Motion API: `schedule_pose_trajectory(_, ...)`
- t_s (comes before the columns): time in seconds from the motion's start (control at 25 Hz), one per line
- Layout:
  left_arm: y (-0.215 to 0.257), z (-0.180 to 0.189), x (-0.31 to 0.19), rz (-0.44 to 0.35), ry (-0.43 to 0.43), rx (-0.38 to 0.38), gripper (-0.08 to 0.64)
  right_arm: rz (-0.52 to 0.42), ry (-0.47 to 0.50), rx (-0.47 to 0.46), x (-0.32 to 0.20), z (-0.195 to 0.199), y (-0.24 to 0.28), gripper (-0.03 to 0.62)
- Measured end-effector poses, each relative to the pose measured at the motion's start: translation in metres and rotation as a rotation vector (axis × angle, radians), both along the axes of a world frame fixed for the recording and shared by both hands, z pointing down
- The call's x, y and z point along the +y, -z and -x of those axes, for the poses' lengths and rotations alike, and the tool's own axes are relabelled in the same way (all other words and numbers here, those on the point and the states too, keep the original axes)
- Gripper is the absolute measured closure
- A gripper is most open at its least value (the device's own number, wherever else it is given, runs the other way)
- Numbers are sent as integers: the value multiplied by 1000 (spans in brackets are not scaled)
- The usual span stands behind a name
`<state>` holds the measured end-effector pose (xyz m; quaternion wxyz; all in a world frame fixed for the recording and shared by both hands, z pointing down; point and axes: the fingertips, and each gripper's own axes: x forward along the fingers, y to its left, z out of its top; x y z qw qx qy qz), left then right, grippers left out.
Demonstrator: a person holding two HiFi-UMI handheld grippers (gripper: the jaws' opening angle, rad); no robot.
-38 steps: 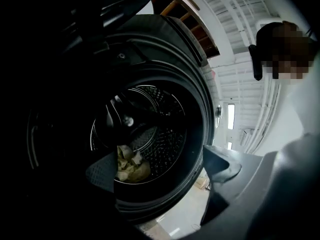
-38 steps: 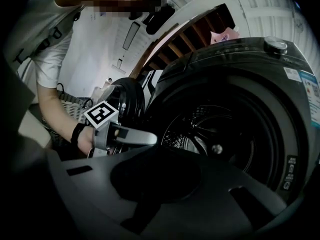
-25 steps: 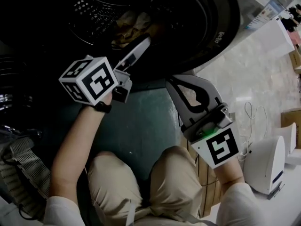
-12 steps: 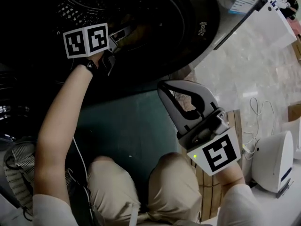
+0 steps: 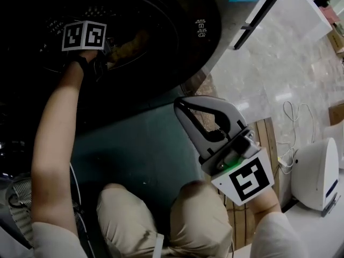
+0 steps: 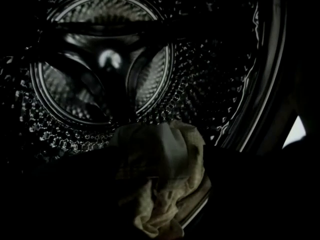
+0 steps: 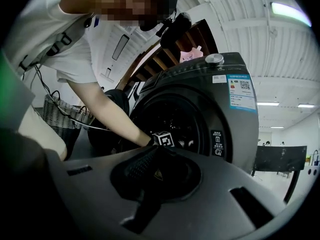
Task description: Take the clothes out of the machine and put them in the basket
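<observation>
The washing machine (image 7: pixel 227 114) stands with its round opening (image 5: pixel 207 42) facing me. A crumpled cream and grey cloth (image 6: pixel 167 171) lies at the front lip of the steel drum (image 6: pixel 100 74); it also shows as a tan cloth (image 5: pixel 131 43) in the head view. My left gripper (image 5: pixel 114 51) is deep inside the opening, its dark jaws open on either side of the cloth. Outside, my right gripper (image 5: pixel 181 105) hovers over the dark floor in front of the machine, shut and holding nothing. The woven basket (image 7: pixel 57 116) sits to the left of the machine.
The person kneels before the machine, knees (image 5: pixel 193 208) on a dark green floor. A wooden strip (image 5: pixel 263 138), a white cable (image 5: pixel 287 120) and a white device (image 5: pixel 314 173) lie to the right on pale tile. The basket's edge (image 5: pixel 19 208) shows at lower left.
My left gripper has gone from the door rim up and into the drum, reaching the cloth. The right gripper has stayed nearly still, shut.
</observation>
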<state>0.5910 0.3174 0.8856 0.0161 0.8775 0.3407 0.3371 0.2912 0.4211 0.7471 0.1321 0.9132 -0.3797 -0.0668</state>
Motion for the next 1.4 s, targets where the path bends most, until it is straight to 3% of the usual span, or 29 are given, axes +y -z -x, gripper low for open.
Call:
schedule_pose_trajectory(0.2, -24, -8, -4, -92, -38, -49, 37, 14, -23, -13, 9, 1, -4, 580)
schedule_pose_trajectory(0.48, -49, -20, -8, -192, -4, -65, 41, 46, -63, -37, 24, 6, -14, 580)
schedule_pose_trajectory(0.56, -50, -16, -7, -214, -30, -84, 104, 44, -71, -41, 26, 10, -13, 580)
schedule_pose_trajectory(0.68, -51, -6, -1, -235, -68, -101, 278, 44, -74, -37, 24, 13, -10, 580)
schedule_pose_trajectory(0.8, -47, -4, -1, -252, -80, -61, 363, 43, -69, -25, 14, 15, -7, 580)
schedule_pose_trajectory(1.04, -13, -5, -19, -111, -13, 48, 410, 52, -50, -4, -7, 19, -9, 580)
schedule_pose_trajectory(1.24, 26, 39, -41, 71, 47, 106, 423, 25, 0, -2, -43, 31, 1, 580)
schedule_pose_trajectory(1.4, 68, 64, -47, 173, 39, 181, 430, 13, 50, 23, -71, 31, 11, 580)
